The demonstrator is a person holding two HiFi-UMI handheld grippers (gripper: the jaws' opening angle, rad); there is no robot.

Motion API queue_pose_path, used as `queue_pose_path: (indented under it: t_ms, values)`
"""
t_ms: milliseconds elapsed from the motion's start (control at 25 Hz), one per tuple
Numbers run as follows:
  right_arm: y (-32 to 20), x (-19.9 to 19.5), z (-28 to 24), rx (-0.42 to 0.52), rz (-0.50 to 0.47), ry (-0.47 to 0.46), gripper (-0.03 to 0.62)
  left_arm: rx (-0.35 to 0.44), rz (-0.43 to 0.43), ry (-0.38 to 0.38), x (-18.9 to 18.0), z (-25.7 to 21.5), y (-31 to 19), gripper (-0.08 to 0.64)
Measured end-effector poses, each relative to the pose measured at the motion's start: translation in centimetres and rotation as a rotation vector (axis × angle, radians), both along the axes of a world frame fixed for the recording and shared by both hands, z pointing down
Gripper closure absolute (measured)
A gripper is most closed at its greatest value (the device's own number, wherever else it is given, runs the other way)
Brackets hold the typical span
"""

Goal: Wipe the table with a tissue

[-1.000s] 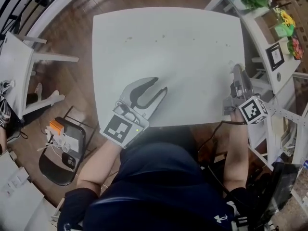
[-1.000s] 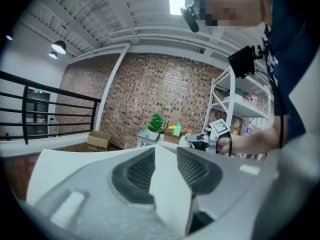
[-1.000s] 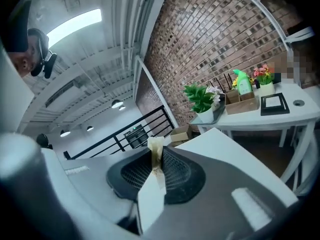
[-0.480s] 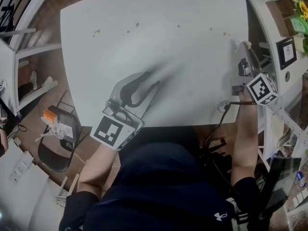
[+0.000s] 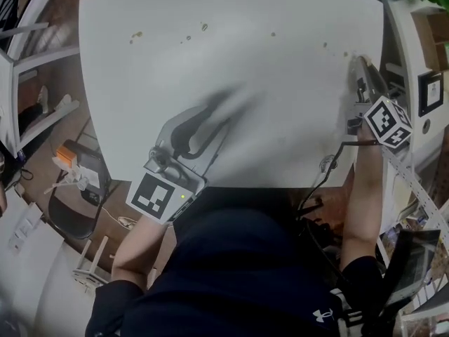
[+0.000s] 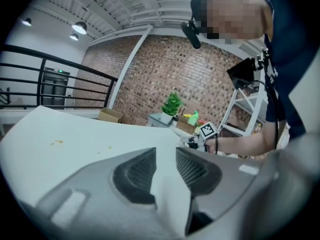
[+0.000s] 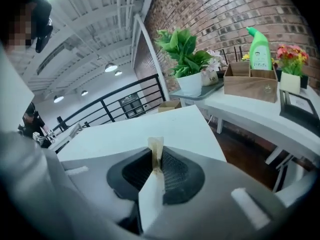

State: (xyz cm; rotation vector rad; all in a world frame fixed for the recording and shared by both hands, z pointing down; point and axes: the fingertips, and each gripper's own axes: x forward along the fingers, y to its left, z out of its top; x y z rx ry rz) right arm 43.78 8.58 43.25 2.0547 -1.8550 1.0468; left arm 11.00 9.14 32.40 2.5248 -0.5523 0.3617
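Note:
The white table (image 5: 231, 62) fills the head view, with small brown crumbs and spots (image 5: 203, 27) along its far part. My right gripper (image 5: 359, 67) is at the table's right edge, close to the rightmost spots (image 5: 345, 53). It is shut on a folded white tissue (image 7: 155, 151) with a brownish stain along its fold. My left gripper (image 5: 214, 118) rests low over the table's near left part. Its jaws stand open with only bare tabletop between them (image 6: 165, 159).
A white shelf (image 7: 250, 109) to the right carries a potted plant (image 7: 187, 59), a wooden box with a green bottle (image 7: 260, 46) and a picture frame (image 5: 429, 93). Left of the table stand a white side table (image 5: 28, 55) and a chair with small items (image 5: 81, 181).
My right gripper has moved with the tissue farther along the table's right edge, toward the far spots. The left gripper has stayed almost in place, still open.

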Motion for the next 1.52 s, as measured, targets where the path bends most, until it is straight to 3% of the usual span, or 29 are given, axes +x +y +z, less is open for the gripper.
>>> queue_pose_path:
  t_ms: [200,320,960,1200,1320,1520]
  values:
    - [-0.5,0.2,1.5,-0.102,-0.043,0.149,0.551,-0.011,-0.034,0.013,-1.0,0.3,-0.9,0.442]
    - [-0.7,0.3,2.1,-0.144,-0.057,0.192,0.551,-0.014,-0.042,0.016,-1.3,0.3,-1.4,0.442]
    - [-0.4,-0.5,2.6,-0.182,-0.012,0.070,0.557,-0.032,-0.026,0.060,-1.8,-0.3,-2.3,0.442]
    - [0.4,-0.7,2.8,-0.210,0.001,0.082,0.557,-0.042,-0.006,0.030,-2.8,0.2,-2.1,0.442]
    - [1.0,-0.4,2.9,-0.227,0.011,0.101,0.558,-0.030,-0.015,0.051,-2.5,-0.4,-2.5,0.442]
    - [0.0,-0.1,2.7,-0.203,0.017,0.083,0.558,-0.035,-0.018,0.044,-3.0,-0.3,-2.4,0.442]
